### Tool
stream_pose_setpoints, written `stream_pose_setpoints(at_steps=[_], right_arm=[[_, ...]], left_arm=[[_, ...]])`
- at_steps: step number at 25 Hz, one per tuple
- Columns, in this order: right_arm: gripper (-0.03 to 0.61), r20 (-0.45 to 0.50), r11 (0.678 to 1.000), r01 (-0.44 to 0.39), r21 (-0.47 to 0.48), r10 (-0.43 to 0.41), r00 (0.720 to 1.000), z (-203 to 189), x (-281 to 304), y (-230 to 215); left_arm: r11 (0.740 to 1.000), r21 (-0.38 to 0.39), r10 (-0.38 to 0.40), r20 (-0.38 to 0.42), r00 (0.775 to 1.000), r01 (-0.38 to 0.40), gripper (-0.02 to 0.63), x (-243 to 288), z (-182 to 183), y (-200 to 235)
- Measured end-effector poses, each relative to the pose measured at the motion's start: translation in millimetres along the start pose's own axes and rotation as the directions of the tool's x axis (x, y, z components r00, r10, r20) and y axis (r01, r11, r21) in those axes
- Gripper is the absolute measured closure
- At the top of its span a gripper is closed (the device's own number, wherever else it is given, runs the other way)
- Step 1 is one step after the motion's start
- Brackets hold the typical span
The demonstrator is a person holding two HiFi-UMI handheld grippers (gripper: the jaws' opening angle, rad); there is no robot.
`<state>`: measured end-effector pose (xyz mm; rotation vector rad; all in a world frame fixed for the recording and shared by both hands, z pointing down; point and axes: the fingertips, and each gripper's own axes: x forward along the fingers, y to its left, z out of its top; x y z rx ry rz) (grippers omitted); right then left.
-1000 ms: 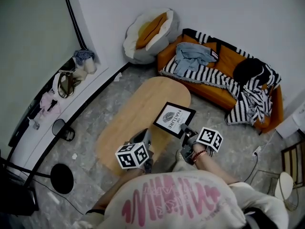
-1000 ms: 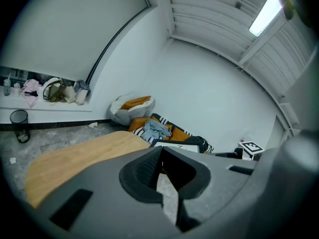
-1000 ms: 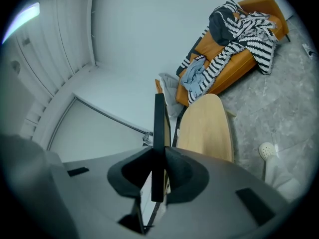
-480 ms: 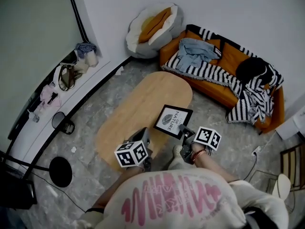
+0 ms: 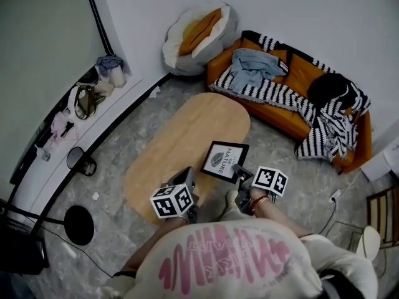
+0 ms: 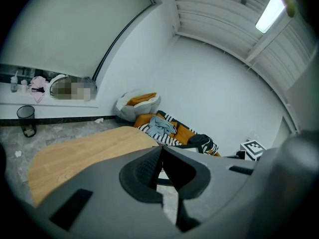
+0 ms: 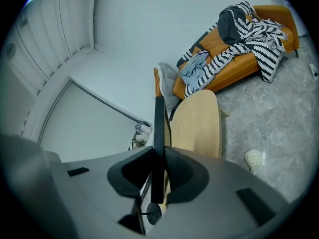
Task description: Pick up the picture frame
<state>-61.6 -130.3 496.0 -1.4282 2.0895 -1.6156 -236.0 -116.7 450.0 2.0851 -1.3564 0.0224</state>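
A black picture frame (image 5: 224,161) with a white print lies tilted at the near right edge of the oval wooden table (image 5: 181,148). My right gripper (image 5: 242,175) is shut on the frame's near corner. In the right gripper view the frame (image 7: 159,133) shows edge-on as a thin black bar, and the right gripper (image 7: 158,176) has its pads pressed on both of its sides. My left gripper (image 5: 187,180) hovers over the table's near end, left of the frame. In the left gripper view the left gripper (image 6: 160,169) has its pads together with nothing between them.
An orange sofa (image 5: 293,83) with striped blankets and clothes stands beyond the table. A round cushion (image 5: 198,39) leans in the far corner. A shelf (image 5: 68,126) along the left wall carries bags and small items. A round stand base (image 5: 80,223) sits on the floor at left.
The frame and my right gripper have sunk a little toward the table edge. The left gripper has stayed in place.
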Motion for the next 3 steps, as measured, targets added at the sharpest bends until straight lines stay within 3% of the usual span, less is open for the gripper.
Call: stream_pose_setpoints(at_steps=[3], right_arm=[[0.500,-0.004,1.000,0.000,-0.002,0.000,1.000,3.0,0.3,-2.5]], left_arm=[[1.000,0.008,-0.003,-0.005,1.000,0.003,0.611,5.6,-1.0,-3.3]])
